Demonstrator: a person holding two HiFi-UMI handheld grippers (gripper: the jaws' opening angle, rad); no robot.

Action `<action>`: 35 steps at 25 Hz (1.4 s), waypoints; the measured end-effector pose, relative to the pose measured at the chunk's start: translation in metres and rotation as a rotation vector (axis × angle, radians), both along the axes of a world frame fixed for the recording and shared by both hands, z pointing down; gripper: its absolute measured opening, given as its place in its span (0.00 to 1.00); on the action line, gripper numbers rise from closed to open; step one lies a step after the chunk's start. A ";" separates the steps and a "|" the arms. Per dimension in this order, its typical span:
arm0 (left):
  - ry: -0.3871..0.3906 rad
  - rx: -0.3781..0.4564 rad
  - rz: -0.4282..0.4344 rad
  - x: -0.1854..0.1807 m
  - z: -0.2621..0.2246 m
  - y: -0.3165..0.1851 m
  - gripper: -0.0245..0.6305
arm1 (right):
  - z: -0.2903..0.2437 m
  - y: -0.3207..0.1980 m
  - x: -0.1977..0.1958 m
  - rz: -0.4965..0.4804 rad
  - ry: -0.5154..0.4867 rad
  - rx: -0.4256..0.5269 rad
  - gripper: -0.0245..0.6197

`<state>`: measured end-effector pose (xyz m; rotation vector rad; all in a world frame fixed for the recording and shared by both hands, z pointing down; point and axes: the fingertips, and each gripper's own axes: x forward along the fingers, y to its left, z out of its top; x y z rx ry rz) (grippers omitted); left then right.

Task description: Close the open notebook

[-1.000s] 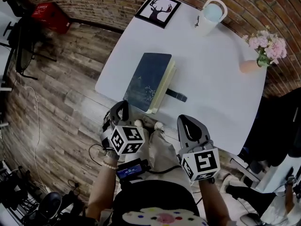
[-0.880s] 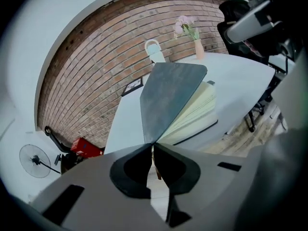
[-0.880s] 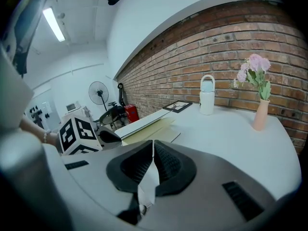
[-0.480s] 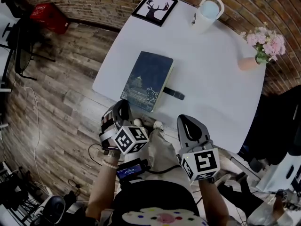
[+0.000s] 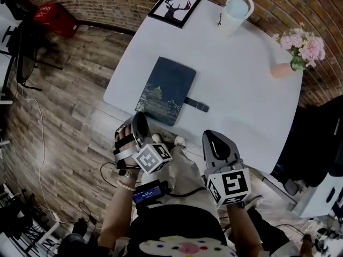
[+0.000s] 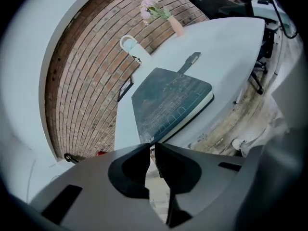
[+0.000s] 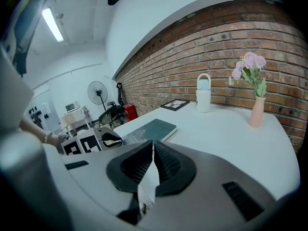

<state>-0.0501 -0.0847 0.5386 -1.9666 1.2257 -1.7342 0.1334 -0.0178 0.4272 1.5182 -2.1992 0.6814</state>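
Observation:
The dark blue notebook (image 5: 166,90) lies shut and flat near the front left of the white table (image 5: 241,79). Its strap (image 5: 197,105) sticks out to the right. My left gripper (image 5: 140,123) hovers just off the table's front edge, below the notebook's near corner. Its jaws are opening by a narrow slit with nothing between them (image 6: 152,146). The notebook (image 6: 168,105) shows ahead of it. My right gripper (image 5: 217,141) hangs off the front edge to the right, shut and empty (image 7: 153,142). From there the notebook (image 7: 149,129) lies to the left.
A framed deer picture (image 5: 177,7) and a white lidded mug (image 5: 236,12) stand at the table's far side. A vase of pink flowers (image 5: 300,55) is at the far right. A red crate (image 5: 56,17) sits on the wooden floor, far left.
My left gripper has rolled about its own axis, turning its marker cube, and stayed near the table's front edge. The right gripper and the notebook have not moved.

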 end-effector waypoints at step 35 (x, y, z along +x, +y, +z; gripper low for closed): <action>0.676 0.099 -0.093 -0.018 -0.118 -0.006 0.06 | -0.049 -0.019 -0.039 -0.034 0.005 0.128 0.10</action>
